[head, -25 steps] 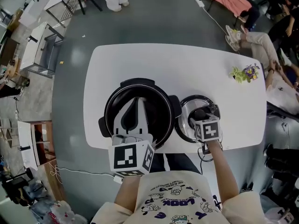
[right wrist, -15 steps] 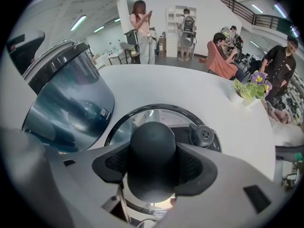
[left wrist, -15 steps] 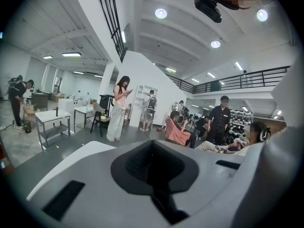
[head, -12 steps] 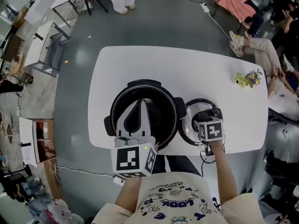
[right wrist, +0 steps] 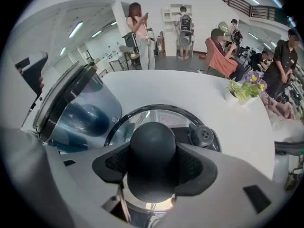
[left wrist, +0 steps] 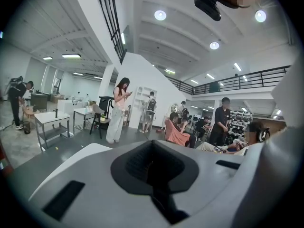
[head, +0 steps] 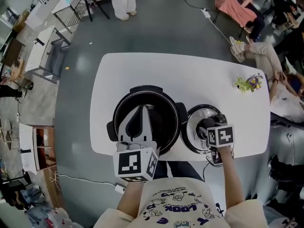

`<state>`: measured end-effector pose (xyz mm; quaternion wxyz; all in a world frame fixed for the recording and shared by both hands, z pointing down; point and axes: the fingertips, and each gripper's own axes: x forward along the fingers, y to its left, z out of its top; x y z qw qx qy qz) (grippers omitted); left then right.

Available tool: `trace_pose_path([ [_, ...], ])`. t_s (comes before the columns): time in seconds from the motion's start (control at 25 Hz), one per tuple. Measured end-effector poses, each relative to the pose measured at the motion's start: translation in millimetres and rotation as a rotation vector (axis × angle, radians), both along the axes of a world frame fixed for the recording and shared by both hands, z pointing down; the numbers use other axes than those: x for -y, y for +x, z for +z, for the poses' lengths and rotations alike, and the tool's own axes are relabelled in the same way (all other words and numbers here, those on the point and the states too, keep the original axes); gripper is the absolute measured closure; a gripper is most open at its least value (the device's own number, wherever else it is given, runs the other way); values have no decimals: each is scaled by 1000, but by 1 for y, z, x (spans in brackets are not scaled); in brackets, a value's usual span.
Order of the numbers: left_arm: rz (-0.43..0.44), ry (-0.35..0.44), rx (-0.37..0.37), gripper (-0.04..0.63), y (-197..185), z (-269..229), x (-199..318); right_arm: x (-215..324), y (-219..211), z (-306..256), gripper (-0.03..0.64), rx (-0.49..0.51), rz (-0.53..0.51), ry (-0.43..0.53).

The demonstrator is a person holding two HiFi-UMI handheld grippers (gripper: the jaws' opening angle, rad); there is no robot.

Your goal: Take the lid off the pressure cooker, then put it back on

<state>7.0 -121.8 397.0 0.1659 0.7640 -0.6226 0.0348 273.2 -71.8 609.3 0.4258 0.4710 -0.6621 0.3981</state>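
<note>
Two grippers work at one white table in the head view. One black cooker stands open near the front edge, and its dark inside shows no contents that can be made out. The left gripper reaches in above the pot's mouth. The single lid sits just to the right of the cooker, close to its rim, with the right gripper planted on its top. Whether the lid rests on the table or hangs just above it cannot be told. One small bunch of flowers stands well apart at the far right corner.

From the left gripper view, the left gripper has its jaws pressed together with nothing between them. Several people stand or sit in the hall beyond.

From the right gripper view, the right gripper is clamped on the lid's one round black knob, a dark pad pressing on each side. Below it the lid shows its black rim and one valve beside the knob. The cooker rises at the left and the flowers stand on the table at the right.
</note>
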Motion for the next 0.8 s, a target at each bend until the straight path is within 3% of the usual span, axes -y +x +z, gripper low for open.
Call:
trace_pose_path([
  [0.8,28,57,-22,581,12,-32,-18,-13,23,-120,324,30,-63,58],
])
